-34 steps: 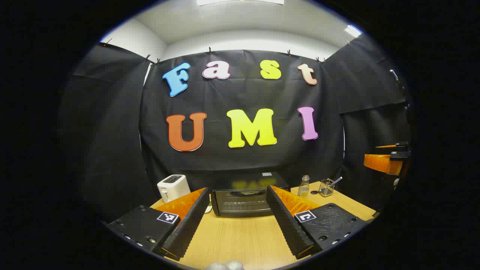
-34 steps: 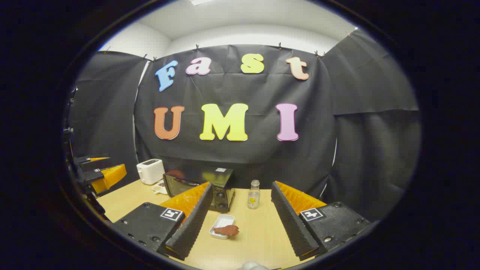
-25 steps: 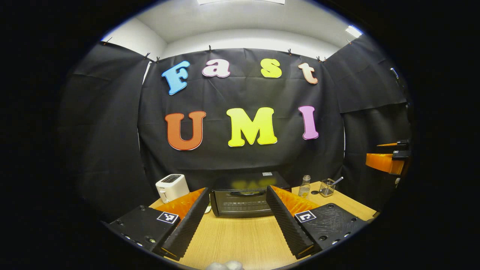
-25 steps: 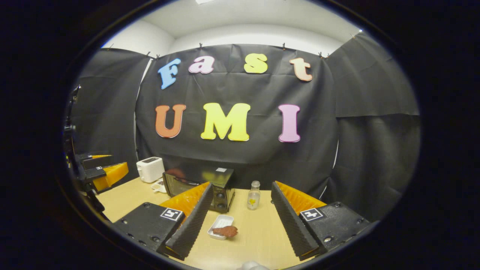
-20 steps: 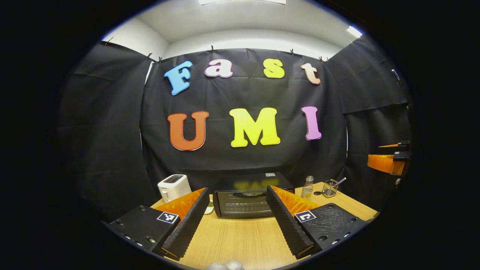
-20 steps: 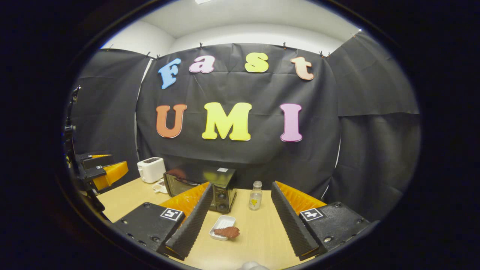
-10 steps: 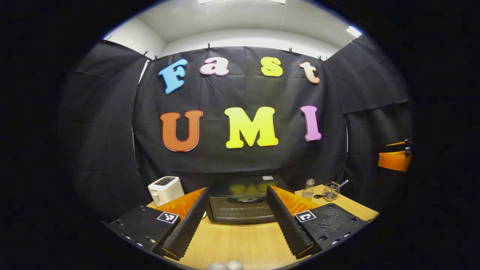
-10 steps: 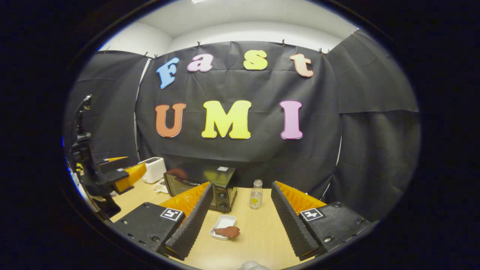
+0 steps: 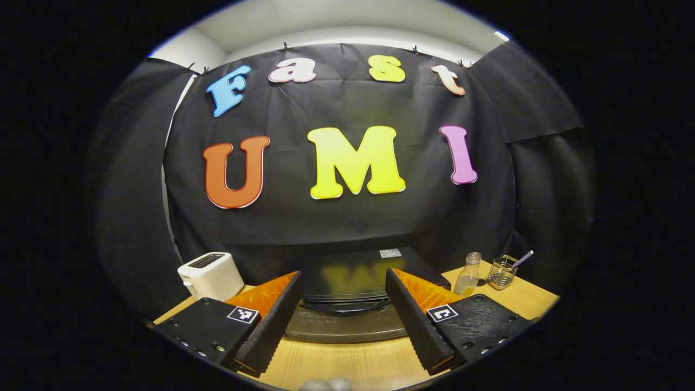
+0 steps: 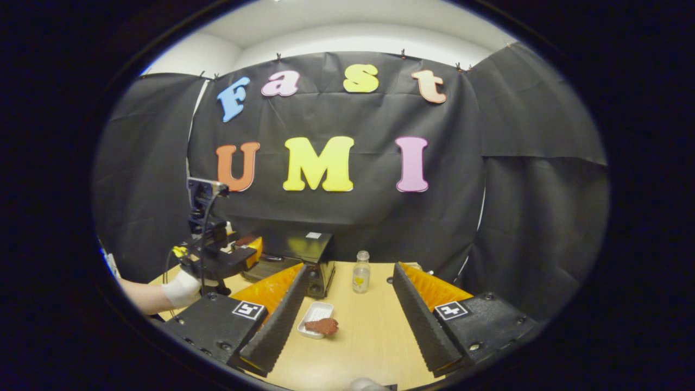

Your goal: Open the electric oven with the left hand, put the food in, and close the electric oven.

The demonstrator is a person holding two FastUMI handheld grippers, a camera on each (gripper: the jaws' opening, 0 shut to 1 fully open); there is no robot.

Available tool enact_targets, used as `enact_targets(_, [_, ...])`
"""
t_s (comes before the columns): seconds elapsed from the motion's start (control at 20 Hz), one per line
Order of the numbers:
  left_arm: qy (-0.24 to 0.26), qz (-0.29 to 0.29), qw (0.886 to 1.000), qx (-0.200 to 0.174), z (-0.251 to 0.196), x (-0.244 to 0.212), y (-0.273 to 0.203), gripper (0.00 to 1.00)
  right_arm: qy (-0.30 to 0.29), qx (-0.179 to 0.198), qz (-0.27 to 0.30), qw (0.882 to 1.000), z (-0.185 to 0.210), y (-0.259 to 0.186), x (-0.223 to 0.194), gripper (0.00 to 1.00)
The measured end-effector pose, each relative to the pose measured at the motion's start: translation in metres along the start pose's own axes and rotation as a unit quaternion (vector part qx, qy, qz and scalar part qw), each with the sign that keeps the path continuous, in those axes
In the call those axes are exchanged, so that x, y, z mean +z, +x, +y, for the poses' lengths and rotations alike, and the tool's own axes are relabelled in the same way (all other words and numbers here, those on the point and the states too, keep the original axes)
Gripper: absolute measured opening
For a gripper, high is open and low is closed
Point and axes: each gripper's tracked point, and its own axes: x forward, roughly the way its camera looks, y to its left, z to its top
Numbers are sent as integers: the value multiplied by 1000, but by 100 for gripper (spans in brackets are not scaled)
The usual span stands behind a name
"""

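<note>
Wooden desk (image 10: 374,331) against black cloth wall. Left claw (image 9: 343,317) spread wide, holding nothing, fingers either side of the black electric oven (image 9: 347,282) front, just short of its door; oven fills desk's middle. White toaster (image 9: 210,275) at left, glass bottle (image 9: 468,273) and wire basket (image 9: 502,271) at right. Right claw (image 10: 347,320) also wide open, empty, above bare desk; food (image 10: 321,326) on white tray (image 10: 315,314) lies just beside its left finger, near oven's corner. Labels too small to read.

My own fingers (image 9: 274,320) cover both ends of the oven (image 9: 347,293) front, so its door state stays unclear. In the right gripper view, my left gripper (image 10: 239,258) hides the oven's handle.
</note>
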Motion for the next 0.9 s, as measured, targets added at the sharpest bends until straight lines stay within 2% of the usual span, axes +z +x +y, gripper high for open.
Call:
enact_targets(0.4, [-8,68,998,5,1,-53,44,96,-8,-22,2,1000,-10,-4,6,96])
enact_targets(0.9, [-12,95,995,-6,-5,-57,54,97,2,-23,9,1000,-8,-13,-7,99])
